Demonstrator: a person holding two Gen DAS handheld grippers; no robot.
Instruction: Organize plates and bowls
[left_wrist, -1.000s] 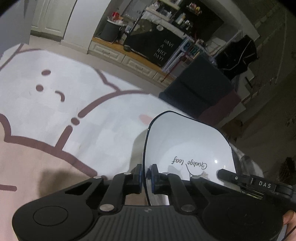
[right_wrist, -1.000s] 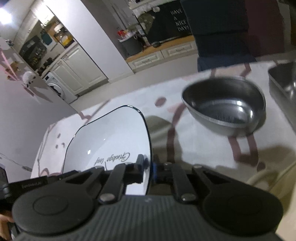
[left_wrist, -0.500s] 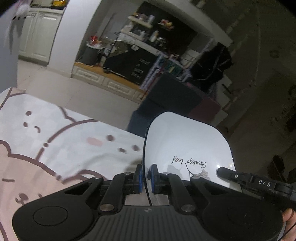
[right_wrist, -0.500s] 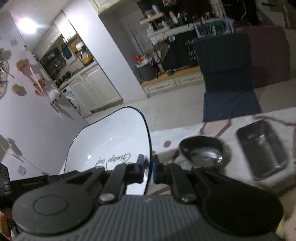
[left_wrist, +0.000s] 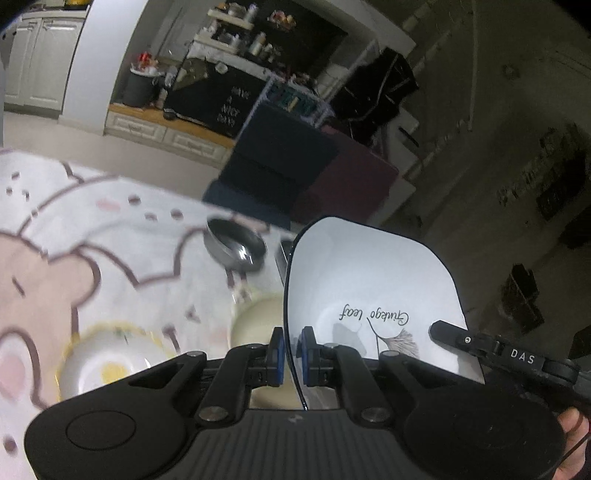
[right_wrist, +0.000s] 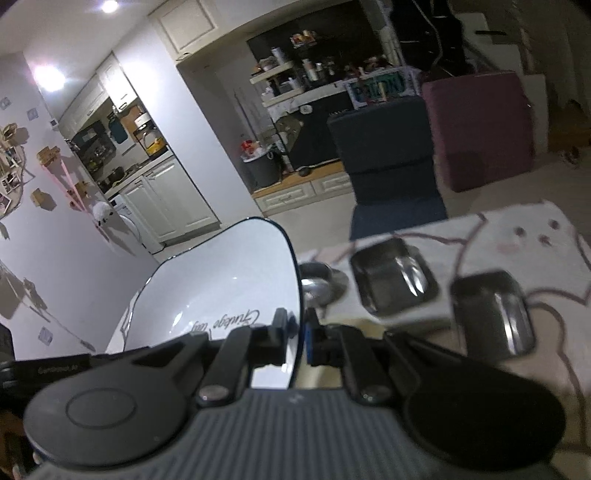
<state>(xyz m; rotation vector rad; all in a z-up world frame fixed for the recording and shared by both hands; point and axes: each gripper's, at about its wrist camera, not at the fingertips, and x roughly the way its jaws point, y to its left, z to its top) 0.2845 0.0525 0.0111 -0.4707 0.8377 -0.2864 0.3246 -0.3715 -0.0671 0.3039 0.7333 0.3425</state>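
A white plate (left_wrist: 369, 280) with a dark rim and a leaf drawing hangs in the air above the table, held by both grippers on opposite edges. My left gripper (left_wrist: 291, 356) is shut on its left rim, and my right gripper (right_wrist: 300, 338) is shut on the right rim of the same plate (right_wrist: 221, 291). Below lie a round steel bowl (left_wrist: 234, 245), a cream bowl (left_wrist: 255, 321) and a yellow-rimmed white plate (left_wrist: 107, 362). Two rectangular steel trays (right_wrist: 393, 278) (right_wrist: 493, 314) sit to the right in the right wrist view.
The table wears a white and pink cartoon cloth (left_wrist: 92, 229). A dark blue chair (right_wrist: 388, 173) and a maroon seat (right_wrist: 480, 129) stand past the far edge. Kitchen cabinets (right_wrist: 166, 199) and shelves lie beyond. A hand (left_wrist: 570, 443) shows at the lower right of the left wrist view.
Both grippers have risen with the white plate and swung across. The steel bowl and trays now look farther below, and the cream bowl and yellow-rimmed plate have come into view.
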